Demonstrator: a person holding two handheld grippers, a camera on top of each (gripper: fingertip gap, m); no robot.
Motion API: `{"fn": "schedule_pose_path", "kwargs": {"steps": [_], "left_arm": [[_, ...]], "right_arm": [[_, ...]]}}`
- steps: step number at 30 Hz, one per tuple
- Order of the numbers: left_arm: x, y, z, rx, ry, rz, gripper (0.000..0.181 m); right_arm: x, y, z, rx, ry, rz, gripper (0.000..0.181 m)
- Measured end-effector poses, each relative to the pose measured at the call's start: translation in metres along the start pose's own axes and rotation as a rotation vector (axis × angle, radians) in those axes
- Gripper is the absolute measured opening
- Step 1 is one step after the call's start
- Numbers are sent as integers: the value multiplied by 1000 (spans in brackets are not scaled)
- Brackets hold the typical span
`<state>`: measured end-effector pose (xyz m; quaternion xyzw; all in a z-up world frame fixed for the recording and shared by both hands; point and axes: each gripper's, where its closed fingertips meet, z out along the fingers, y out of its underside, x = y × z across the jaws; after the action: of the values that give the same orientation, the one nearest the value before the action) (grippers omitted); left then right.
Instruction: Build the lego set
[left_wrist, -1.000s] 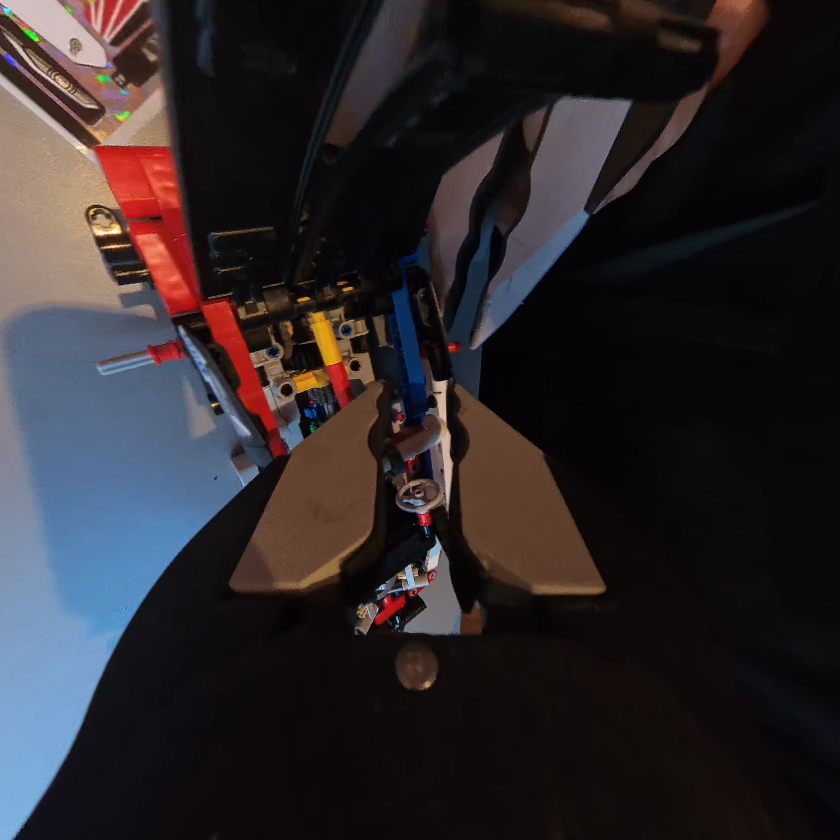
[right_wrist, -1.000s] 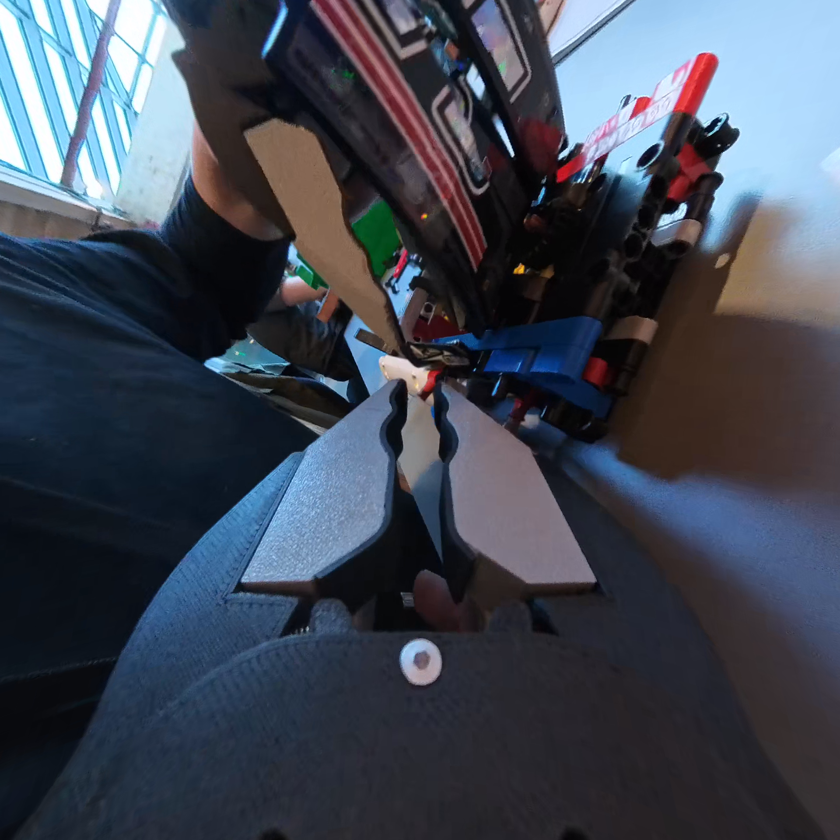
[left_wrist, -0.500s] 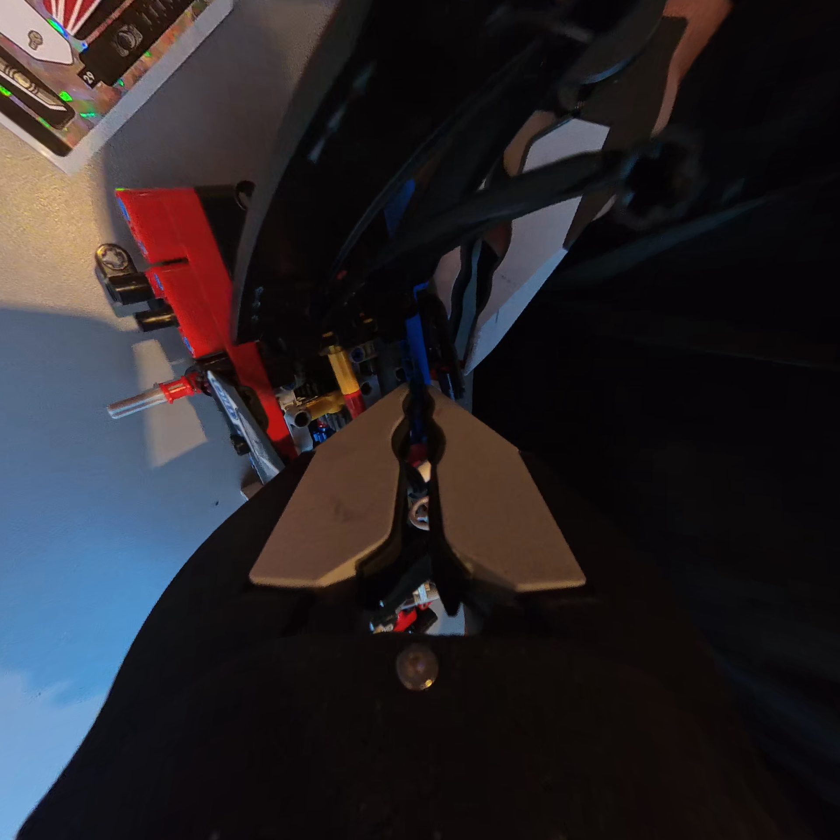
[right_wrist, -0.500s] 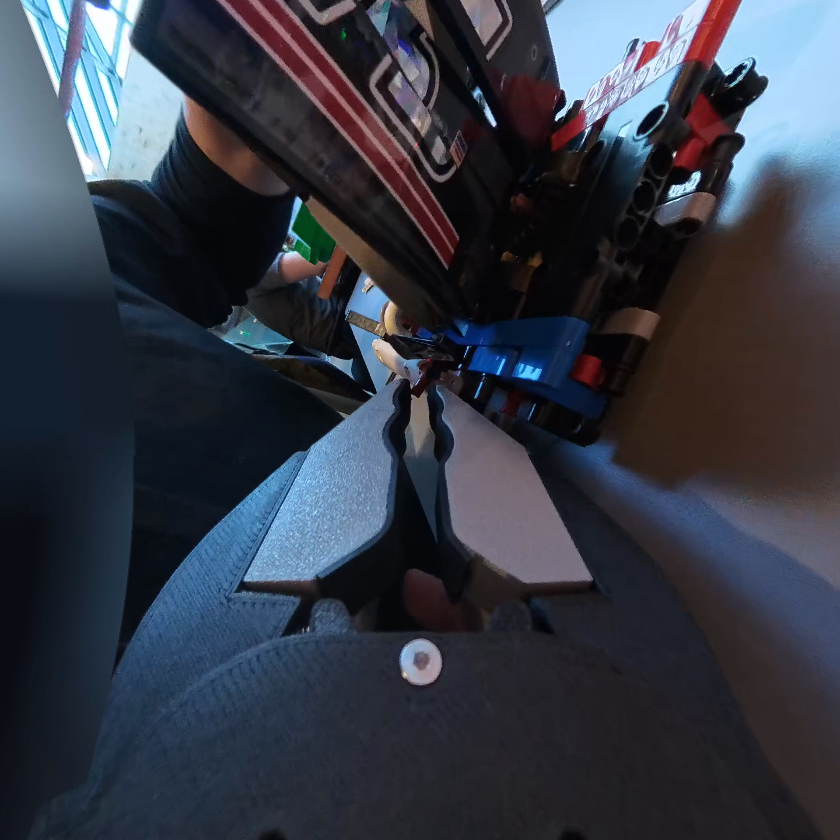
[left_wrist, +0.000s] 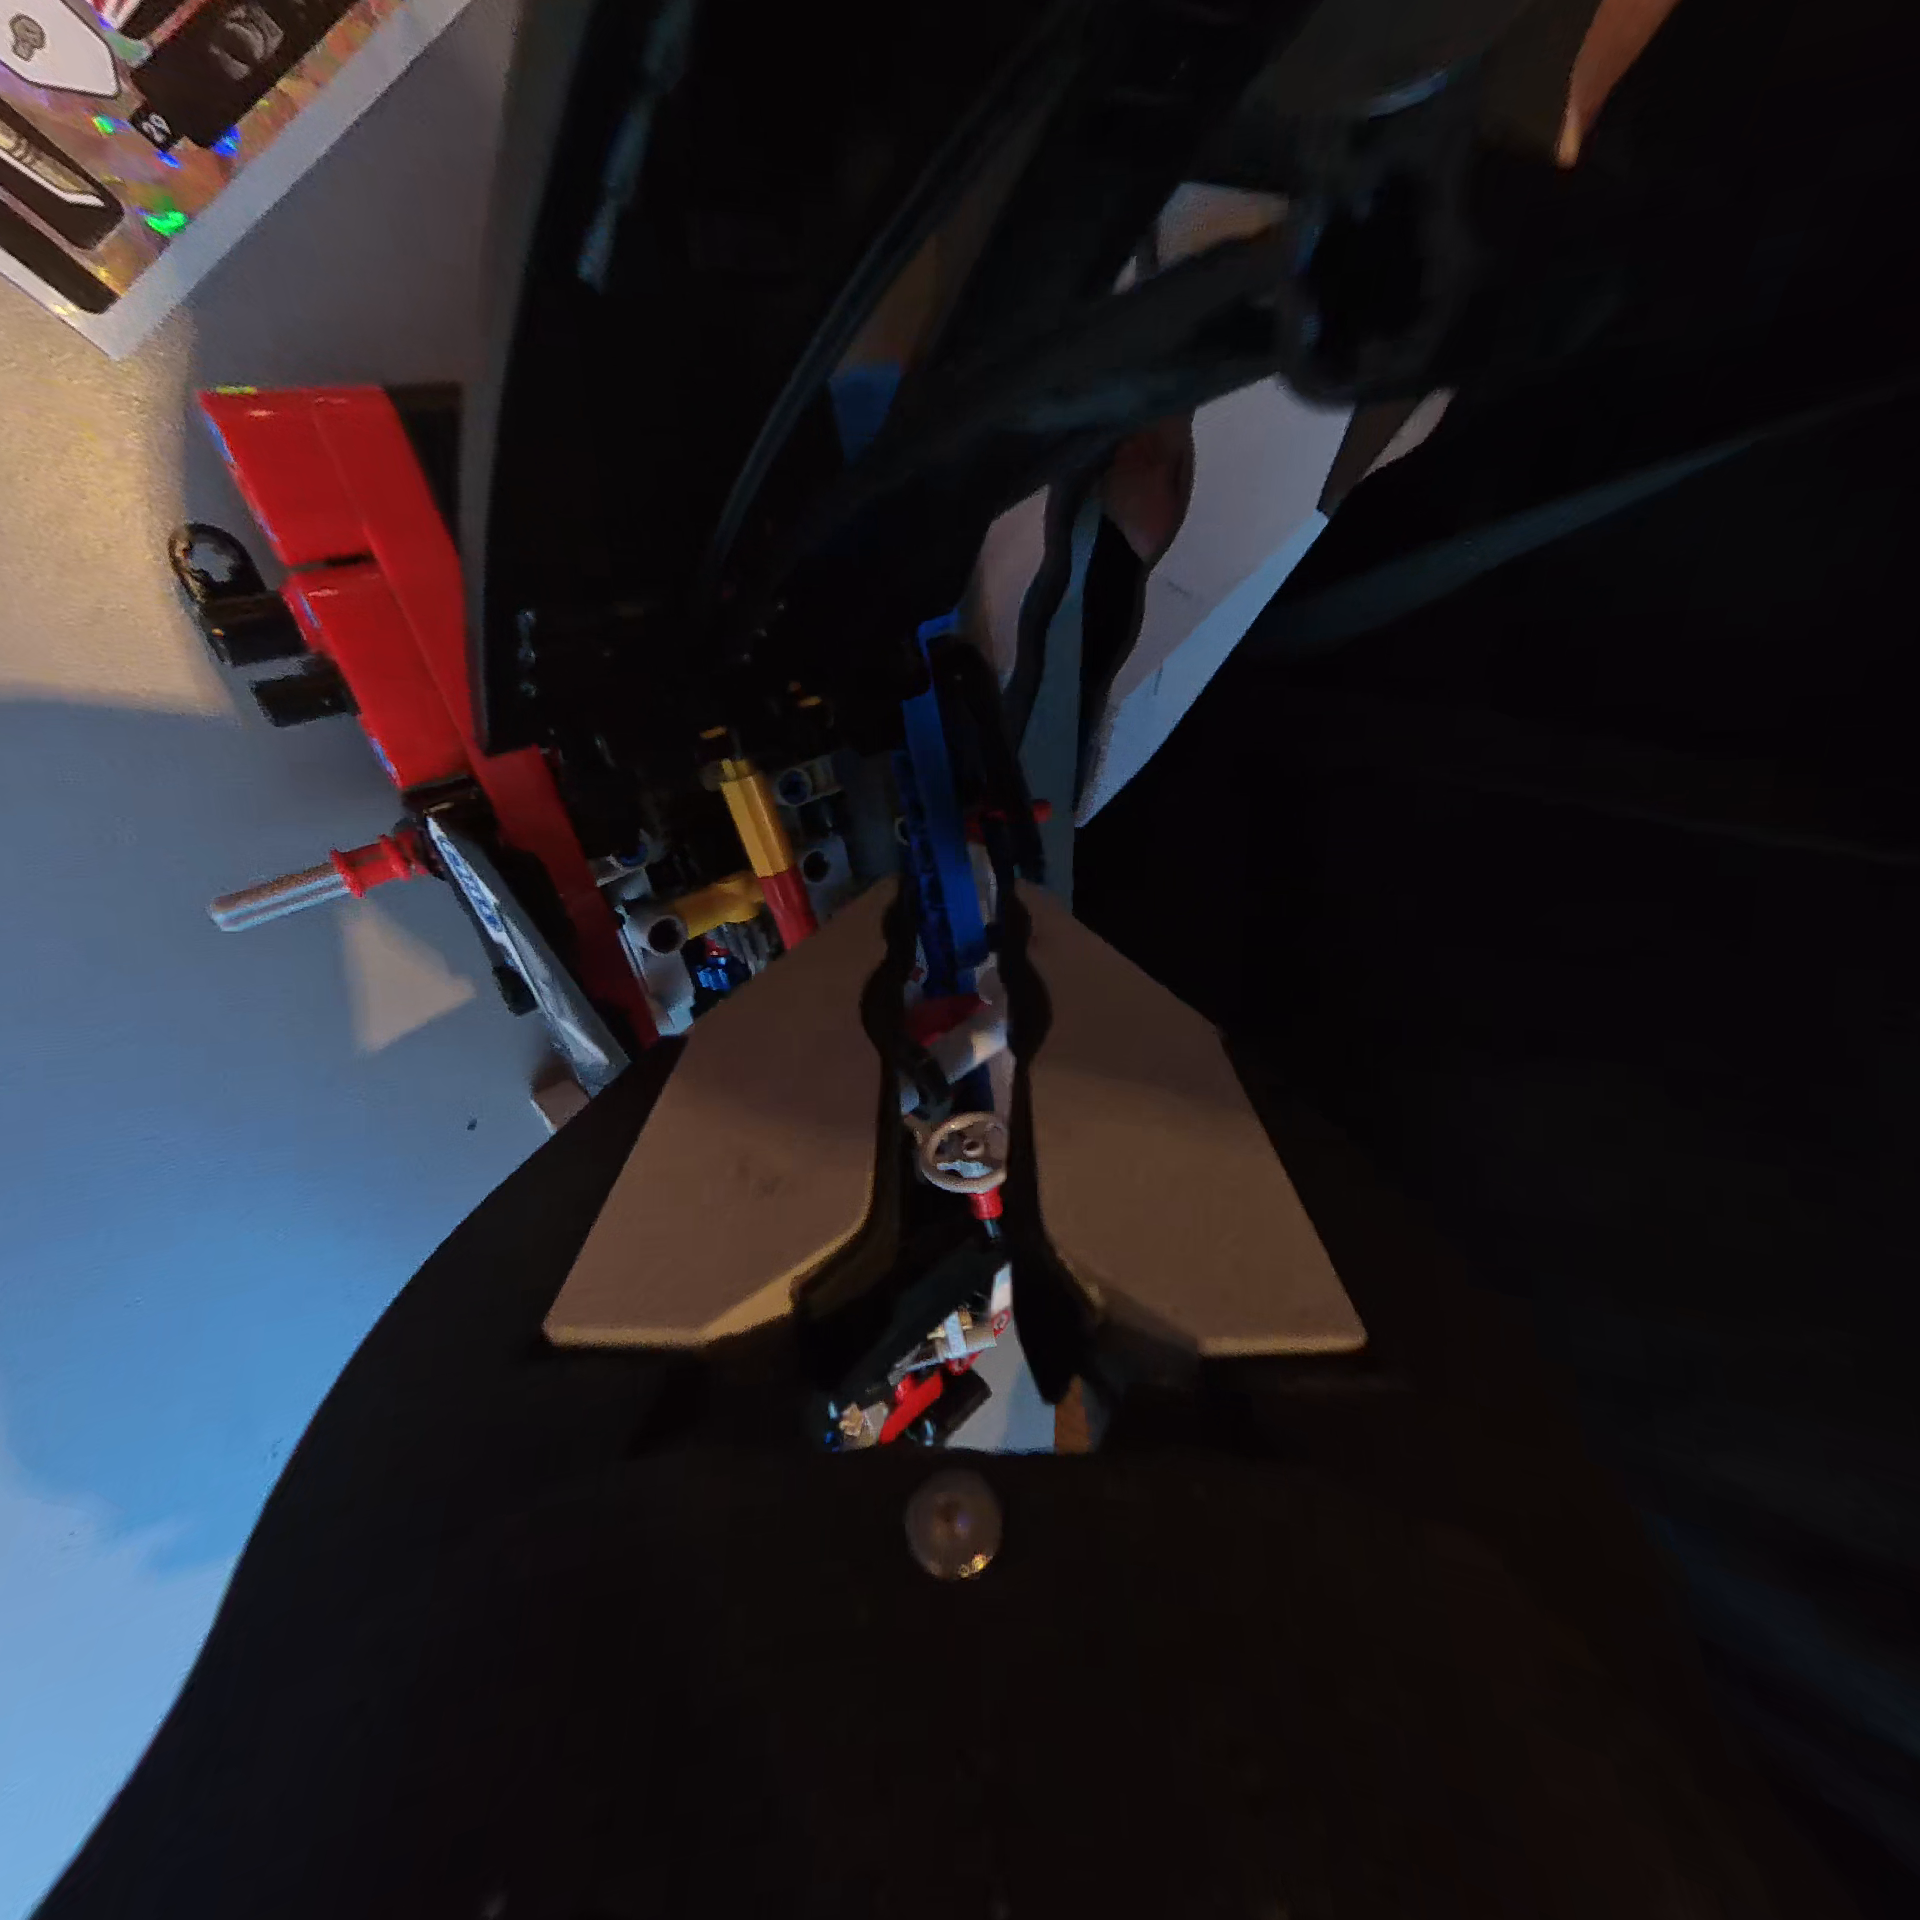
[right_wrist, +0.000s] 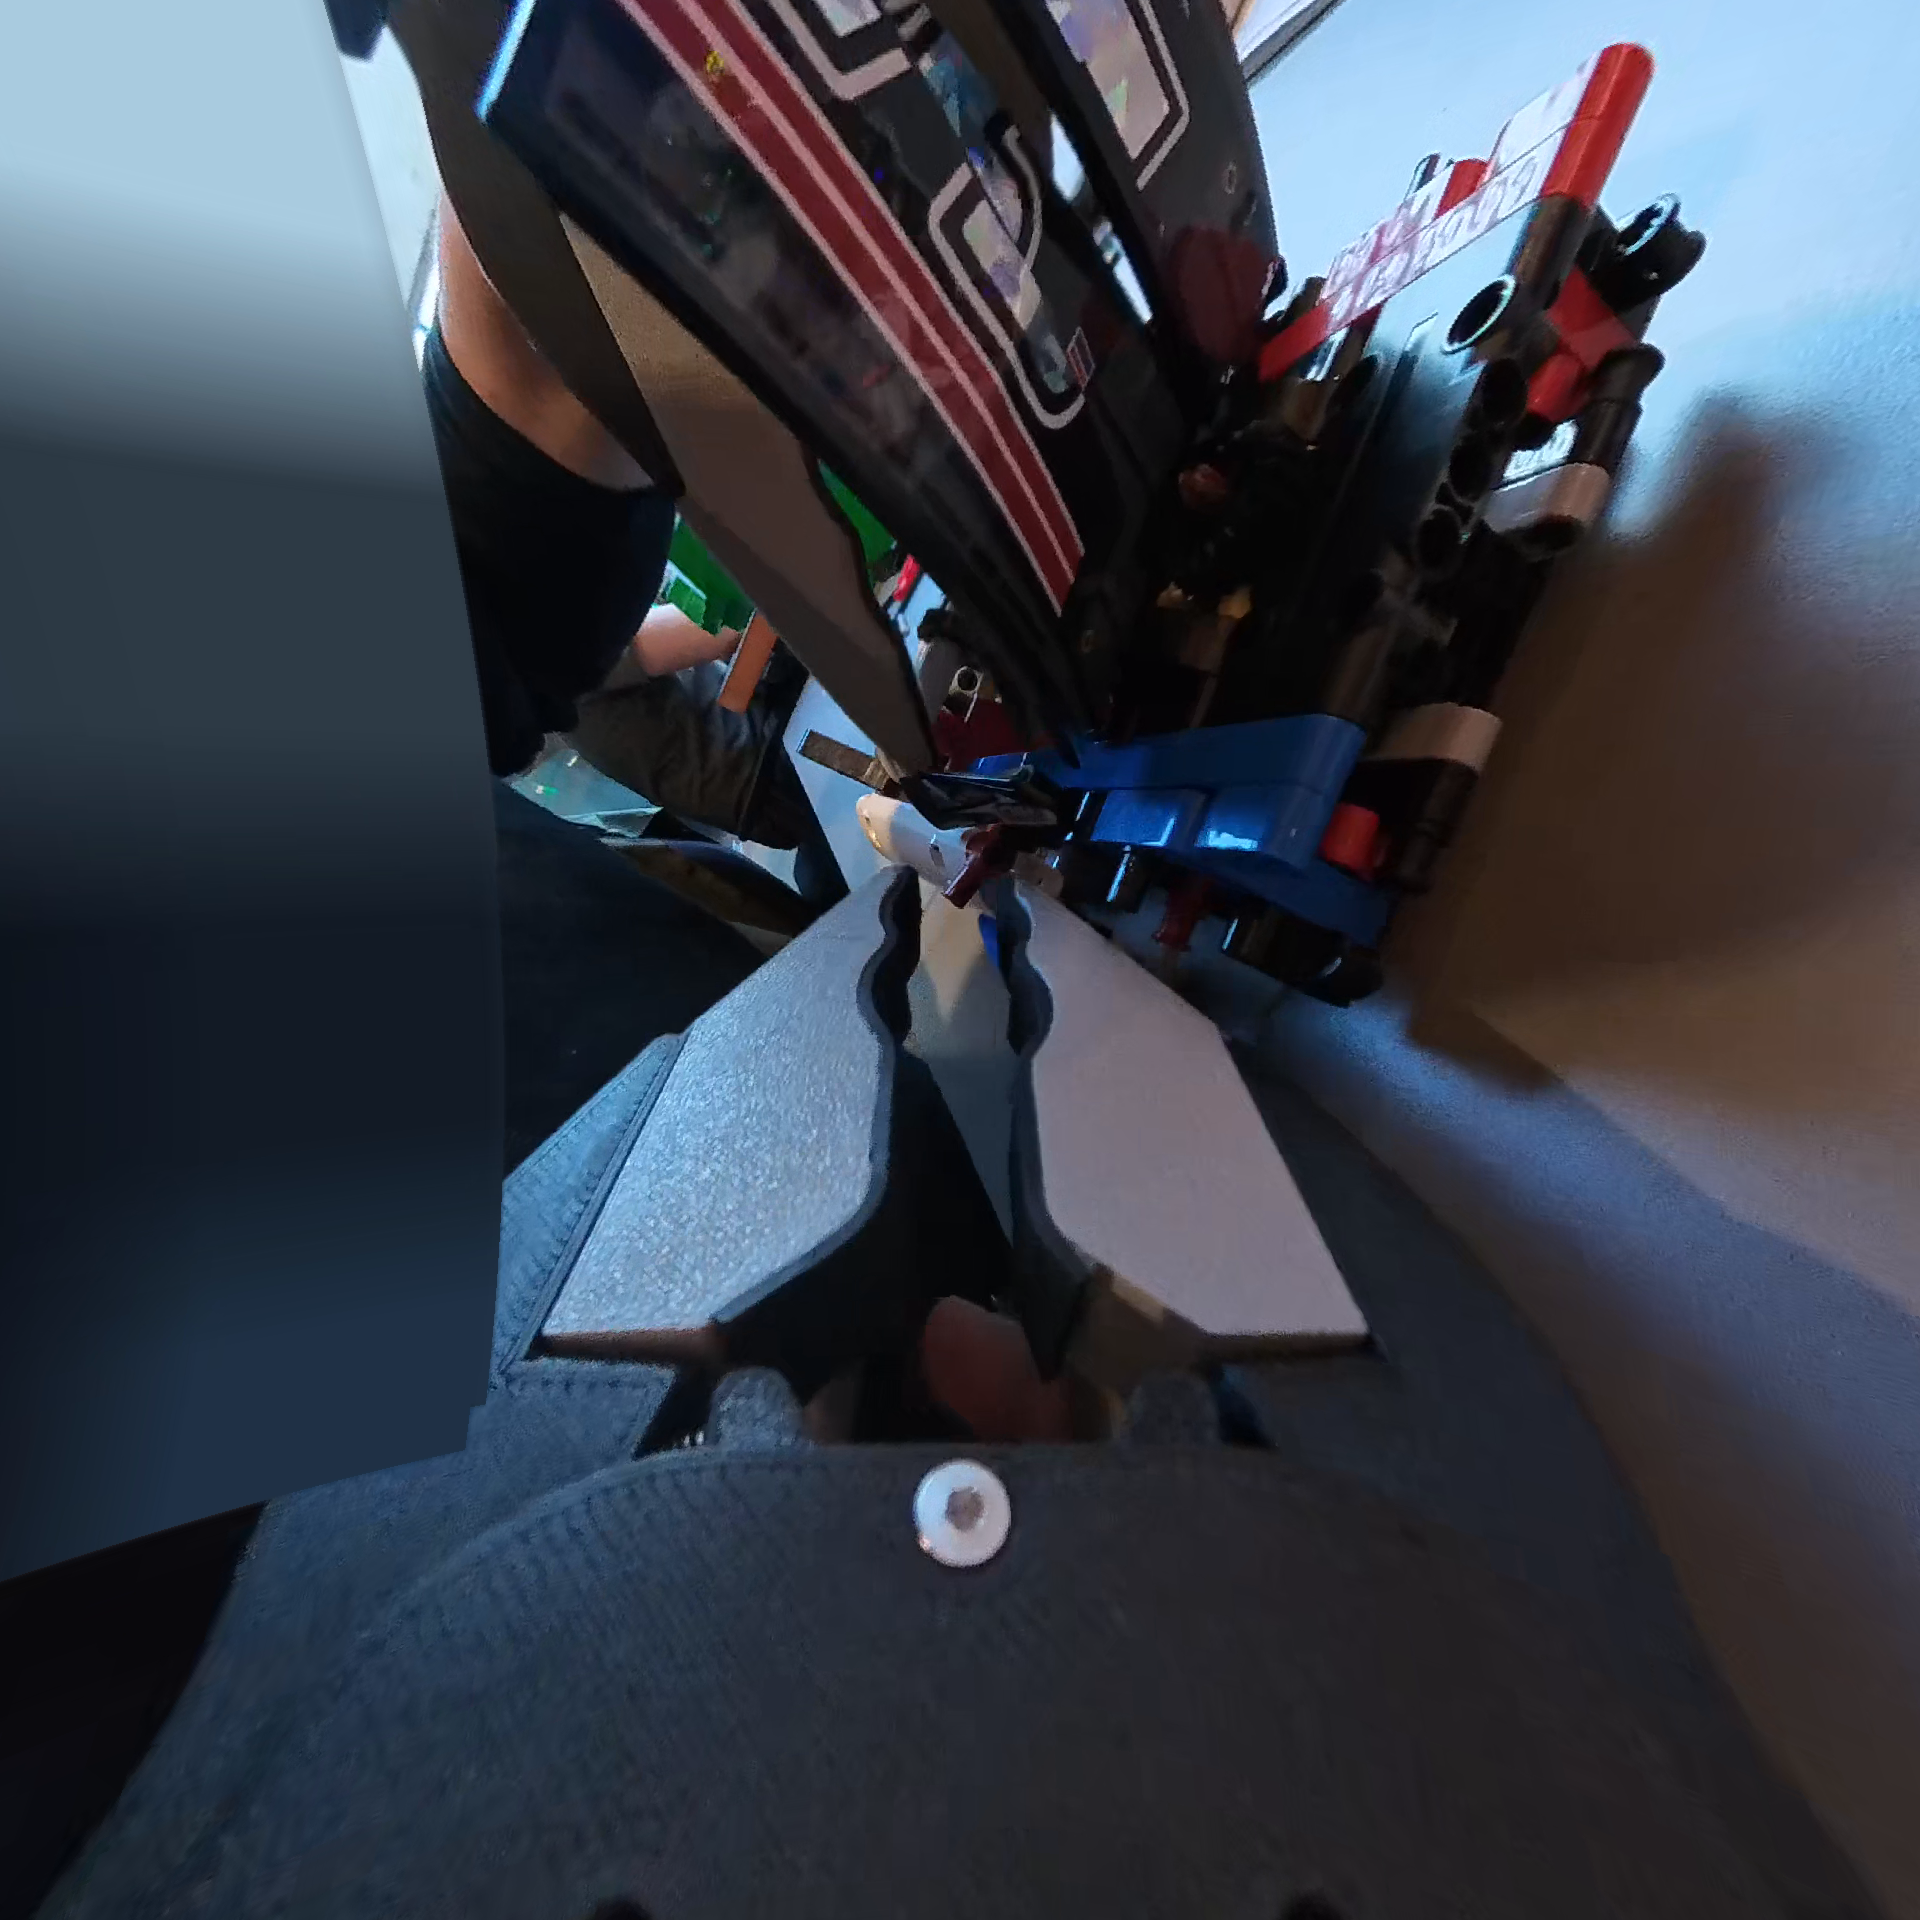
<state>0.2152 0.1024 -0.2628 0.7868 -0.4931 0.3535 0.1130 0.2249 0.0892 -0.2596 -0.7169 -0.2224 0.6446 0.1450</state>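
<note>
— Any room around the lego car (left_wrist: 665, 810)?
— Bare table (left_wrist: 156, 1091) on its left, I see. Right side's blocked: the other gripper (left_wrist: 1070, 665) presses against the blue beams (right_wrist: 1226, 800).

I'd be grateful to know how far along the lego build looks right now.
Well advanced: the model already carries stickered black panels, a red wing and a steering wheel. In hand: the left gripper straddles its blue beam, and the right gripper holds a white piece at the model. Its fitting remains; further steps cannot be judged.
</note>
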Motion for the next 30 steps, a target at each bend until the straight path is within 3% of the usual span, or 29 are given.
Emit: {"fn": "schedule_pose_path", "kwargs": {"steps": [5, 11, 23, 30], "left_arm": [[-3, 0, 2, -23, -18, 8, 3], [-6, 2, -1, -49, -56, 23, 10], [-3, 2, 2, -60, -16, -6, 7], [-4, 1, 3, -54, -53, 28, 6]], "right_arm": [[5, 5, 5, -35, 38, -11, 23], [2, 2, 6, -35, 22, -33, 6], [-2, -2, 3, -12, -95, 102, 11], [4, 0, 5, -44, -88, 206, 4]]}}
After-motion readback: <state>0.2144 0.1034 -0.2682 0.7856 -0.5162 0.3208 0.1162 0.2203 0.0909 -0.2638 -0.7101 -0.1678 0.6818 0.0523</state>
